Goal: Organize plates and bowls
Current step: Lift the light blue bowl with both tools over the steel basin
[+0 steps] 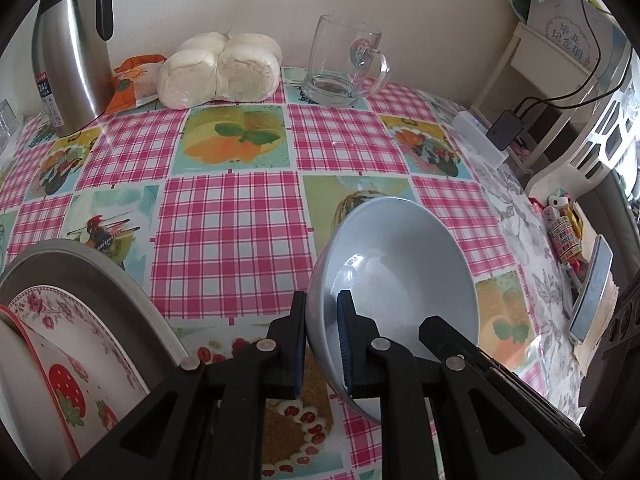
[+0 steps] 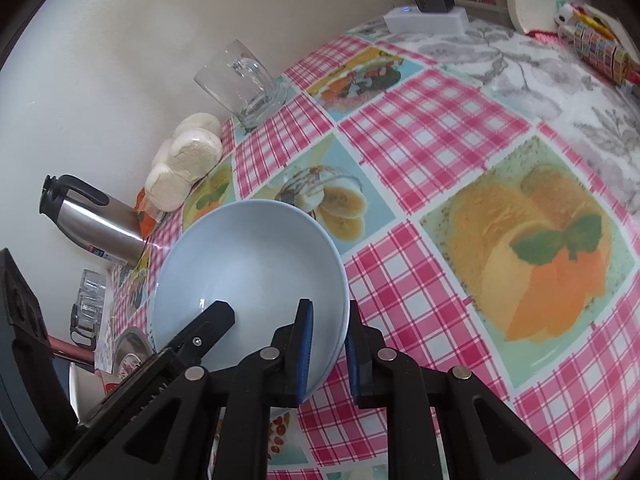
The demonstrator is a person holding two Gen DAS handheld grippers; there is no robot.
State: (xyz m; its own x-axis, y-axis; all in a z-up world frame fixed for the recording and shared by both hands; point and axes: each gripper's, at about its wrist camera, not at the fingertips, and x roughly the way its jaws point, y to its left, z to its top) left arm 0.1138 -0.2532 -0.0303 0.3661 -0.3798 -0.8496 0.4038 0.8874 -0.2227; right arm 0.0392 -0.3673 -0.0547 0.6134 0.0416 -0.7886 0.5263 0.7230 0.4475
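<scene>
Between the two claws hangs a pale blue bowl [image 1: 394, 276], pinched at opposite sides of its rim. L claw [image 1: 322, 344] is narrow, clamped on the rim w/ one blue pad inside and one outside; from that cam the bowl sits at approx 1 o'clock, tipped so its mouth faces the cam. R claw [image 2: 326, 354] is likewise narrow on the rim at the bowl's 4 o'clock edge, the bowl body spreading toward 11 o'clock. Neither hand is nearer; both hold it. Whether it is one bowl or two nested, can't tell, tho the R view hints at a double rim. Nothing inside it.

At 8 o'clock in the L view, a metal basin [image 1: 80, 268] holds a floral plate [image 1: 92, 332] and a strawberry-print dish [image 1: 60, 384], stacked on edge. My guess: the bowl goes that way next, so the swing is toward the L hand's side, low over the checked counter [image 1: 232, 224].

Back by the wall: steel flask [image 1: 68, 60], bagged buns [image 1: 218, 70], glass mug [image 1: 344, 64], well apart from the bowl.
</scene>
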